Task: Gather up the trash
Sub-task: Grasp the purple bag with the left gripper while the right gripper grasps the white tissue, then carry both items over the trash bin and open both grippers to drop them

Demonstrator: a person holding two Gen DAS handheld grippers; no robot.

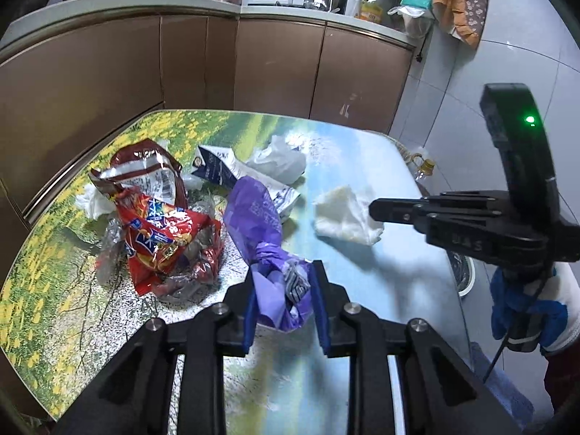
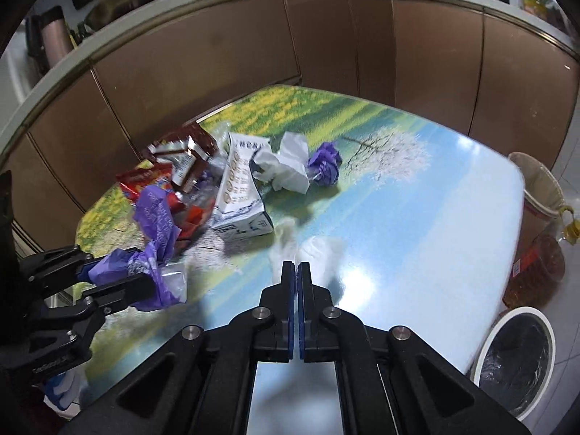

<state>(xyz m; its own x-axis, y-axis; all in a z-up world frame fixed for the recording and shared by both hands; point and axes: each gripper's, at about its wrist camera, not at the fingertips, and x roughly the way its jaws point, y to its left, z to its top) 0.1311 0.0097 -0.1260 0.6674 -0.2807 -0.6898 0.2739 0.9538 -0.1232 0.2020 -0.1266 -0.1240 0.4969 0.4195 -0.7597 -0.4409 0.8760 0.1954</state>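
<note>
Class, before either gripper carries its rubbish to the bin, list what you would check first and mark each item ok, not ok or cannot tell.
1. Left gripper shut on the purple wrapper: ok.
2. Right gripper shut: ok.
3. White tissue actually held by the right gripper: cannot tell; blurred.
4. Bin open and lined: ok.
5. Table cleared: not ok; milk carton and red packet remain.

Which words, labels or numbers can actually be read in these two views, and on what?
"PREMIUM": partly legible on the purple wrapper; the rest is blurred.
Milk carton: print too blurred to read.
Red snack bag: large characters, not legible.
Right gripper: embossed mark on its body, unclear.
Left gripper: embossed mark on its body, too small.
</note>
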